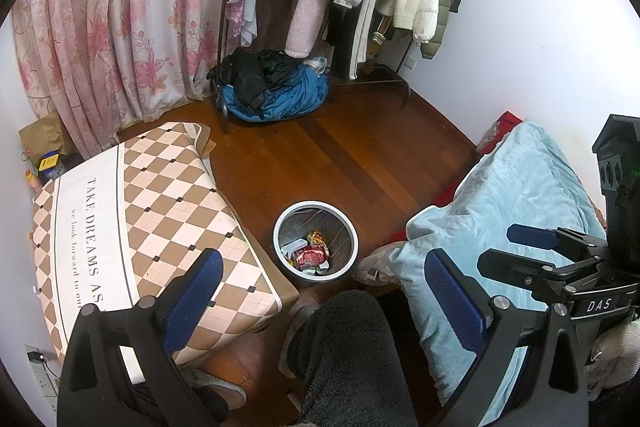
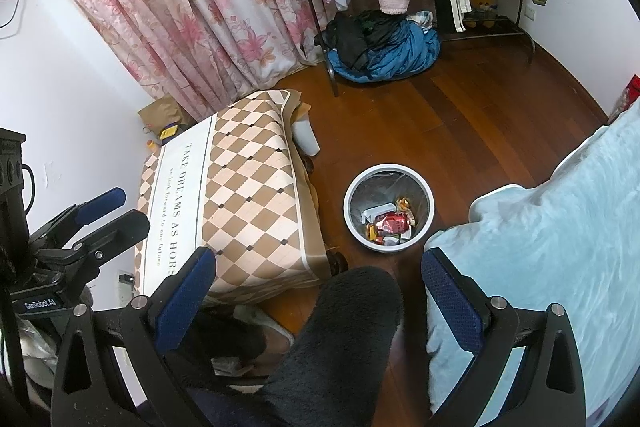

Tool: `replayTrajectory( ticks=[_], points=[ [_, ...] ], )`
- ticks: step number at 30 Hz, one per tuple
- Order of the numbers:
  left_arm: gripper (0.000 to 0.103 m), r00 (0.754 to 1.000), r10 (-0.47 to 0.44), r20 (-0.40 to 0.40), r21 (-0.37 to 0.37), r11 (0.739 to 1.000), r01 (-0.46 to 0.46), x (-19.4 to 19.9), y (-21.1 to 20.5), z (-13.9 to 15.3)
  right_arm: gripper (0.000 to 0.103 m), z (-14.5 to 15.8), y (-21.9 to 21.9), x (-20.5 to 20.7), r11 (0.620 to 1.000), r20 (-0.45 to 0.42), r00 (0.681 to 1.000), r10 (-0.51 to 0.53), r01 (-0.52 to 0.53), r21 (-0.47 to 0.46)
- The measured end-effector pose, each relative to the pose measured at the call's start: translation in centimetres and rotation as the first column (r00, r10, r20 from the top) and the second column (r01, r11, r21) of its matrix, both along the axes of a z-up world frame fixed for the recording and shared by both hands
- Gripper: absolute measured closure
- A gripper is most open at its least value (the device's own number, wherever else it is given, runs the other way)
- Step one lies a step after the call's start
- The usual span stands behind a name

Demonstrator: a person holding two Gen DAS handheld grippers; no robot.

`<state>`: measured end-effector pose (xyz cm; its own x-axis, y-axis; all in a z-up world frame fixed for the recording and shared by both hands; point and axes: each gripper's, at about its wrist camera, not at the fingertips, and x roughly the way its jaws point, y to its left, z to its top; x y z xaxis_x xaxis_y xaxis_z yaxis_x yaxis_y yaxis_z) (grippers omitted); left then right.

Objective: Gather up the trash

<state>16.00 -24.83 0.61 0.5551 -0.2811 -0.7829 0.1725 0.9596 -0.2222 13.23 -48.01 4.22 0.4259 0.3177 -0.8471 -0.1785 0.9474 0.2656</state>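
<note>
Trash bin: the white round bin (image 1: 315, 241) stands on the wooden floor (image 1: 360, 155), between the chequered tabletop (image 1: 160, 211) and the pale blue bedding (image 1: 520, 195), already holding wrappers and a red packet (image 1: 310, 257).
Direction from tongs: the bin lies ahead of and below both tongs, close to the midline of each view; it is round, so it has no long axis to line up with.
Left tongs (image 1: 320, 291): spread wide, holding nothing.
Right tongs (image 2: 320, 287): spread wide too, holding nothing; in the left view they show at the far right (image 1: 524, 247).
Nearer hand: I cannot tell; both look about equally far from the bin.
In between: a dark fleece-clad knee (image 1: 348, 347) sits under the tongs, short of the bin.
Loose trash: none visible on tabletop or floor; the task looks near finished.
</note>
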Motion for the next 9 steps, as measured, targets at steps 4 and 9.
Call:
replayTrajectory(
  ticks=[4,9],
  points=[
    [0.0,1.0,0.004,0.001,-0.004,1.0,-0.004,-0.12,-0.05,0.05,0.0,0.0,0.1,-0.05,1.0,0.0,1.0,0.0,0.0,-0.001],
    [0.0,1.0,0.007,-0.006,-0.007,1.0,-0.007,-0.11,-0.32,0.16,0.0,0.06,0.43,-0.39,1.0,-0.004,1.0,0.003,-0.003,0.001]
  ],
)
